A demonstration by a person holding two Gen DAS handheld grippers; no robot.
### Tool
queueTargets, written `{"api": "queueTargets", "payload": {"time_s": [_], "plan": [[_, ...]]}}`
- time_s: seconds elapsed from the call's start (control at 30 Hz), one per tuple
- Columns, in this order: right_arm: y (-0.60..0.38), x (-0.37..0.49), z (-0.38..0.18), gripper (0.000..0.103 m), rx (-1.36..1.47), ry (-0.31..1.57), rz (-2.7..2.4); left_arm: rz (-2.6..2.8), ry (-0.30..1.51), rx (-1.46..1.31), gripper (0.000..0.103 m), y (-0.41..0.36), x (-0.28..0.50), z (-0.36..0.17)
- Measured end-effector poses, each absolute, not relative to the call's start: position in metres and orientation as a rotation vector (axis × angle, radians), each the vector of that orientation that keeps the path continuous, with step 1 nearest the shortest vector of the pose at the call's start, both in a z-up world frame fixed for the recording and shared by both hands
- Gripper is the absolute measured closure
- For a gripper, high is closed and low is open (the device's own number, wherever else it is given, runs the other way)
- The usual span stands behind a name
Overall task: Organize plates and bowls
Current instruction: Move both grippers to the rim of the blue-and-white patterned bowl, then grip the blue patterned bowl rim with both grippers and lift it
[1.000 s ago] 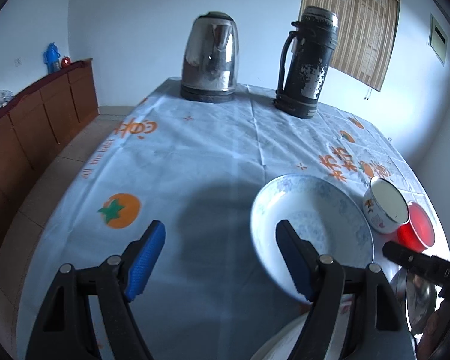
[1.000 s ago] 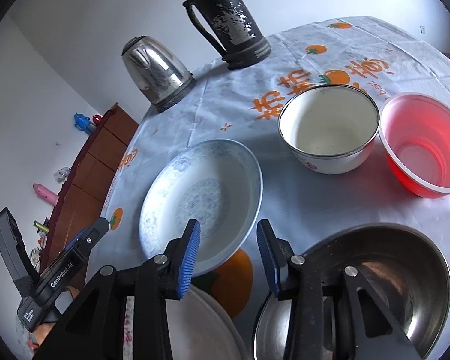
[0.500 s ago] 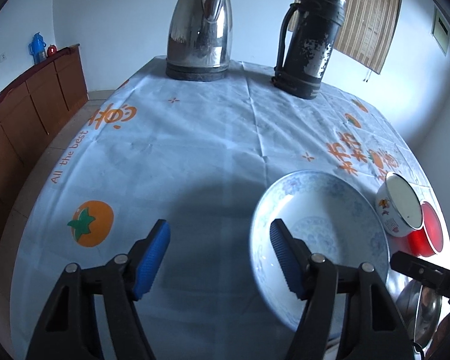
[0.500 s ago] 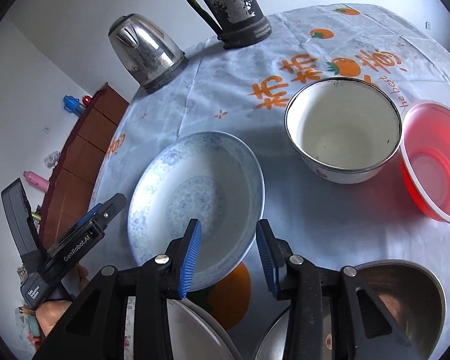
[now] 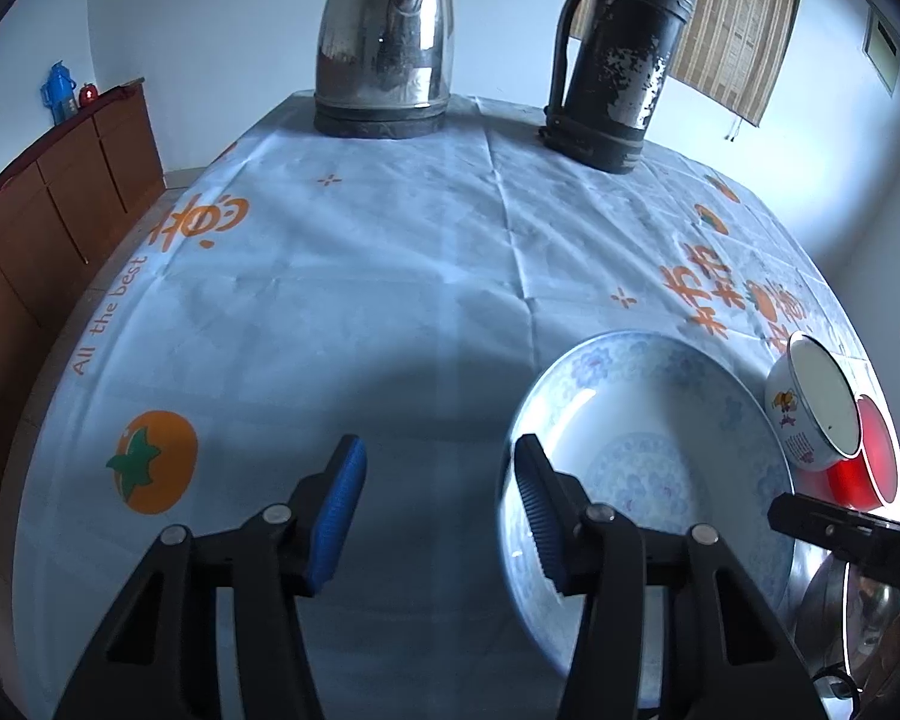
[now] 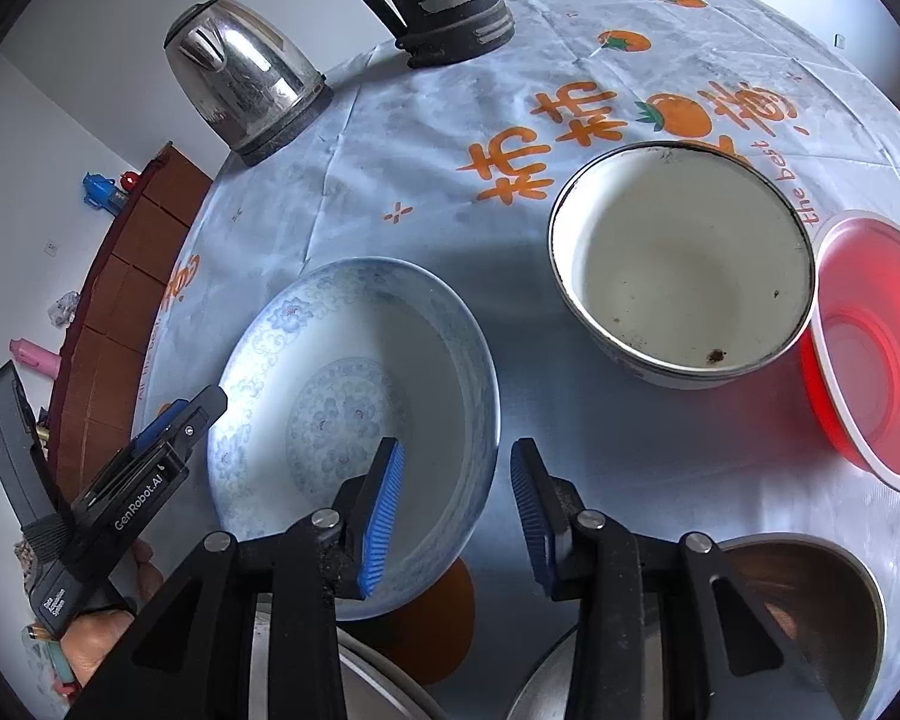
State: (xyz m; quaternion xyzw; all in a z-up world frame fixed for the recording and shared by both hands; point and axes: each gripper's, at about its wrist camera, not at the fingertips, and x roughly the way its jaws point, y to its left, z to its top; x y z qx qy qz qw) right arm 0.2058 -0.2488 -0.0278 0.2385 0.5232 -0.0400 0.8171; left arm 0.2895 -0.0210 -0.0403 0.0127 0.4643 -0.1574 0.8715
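A blue-patterned white plate (image 5: 648,462) (image 6: 354,396) lies on the tablecloth. My left gripper (image 5: 438,510) is at its left edge. Its jaws are closing, with the rim just inside the right finger and neither pad pressing on it. My right gripper (image 6: 459,510) straddles the plate's right rim, left finger over the dish and right finger outside. Its jaws are closing too, and no pad touches the plate. A white enamel bowl (image 6: 684,264), a red plastic bowl (image 6: 870,348) and a steel bowl (image 6: 798,612) sit to the right.
A steel kettle (image 5: 384,36) and a black thermos (image 5: 618,54) stand at the far end of the table. Another dish's rim (image 6: 354,684) shows under my right gripper. A wooden sideboard (image 5: 48,192) runs along the left wall.
Both grippers have moved forward over the plate's edges. The left jaws have narrowed a lot, the right ones slightly. The plate and bowls have not moved.
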Motion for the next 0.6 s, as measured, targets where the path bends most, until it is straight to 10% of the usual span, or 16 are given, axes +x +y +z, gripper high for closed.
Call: {"api": "queueTargets", "payload": {"time_s": [0.6], "plan": [[-0.242, 0.221, -0.029, 0.08, 0.418, 1.243, -0.121, -0.469, 1.03, 0.019, 0.08, -0.031, 0.297, -0.052]]}}
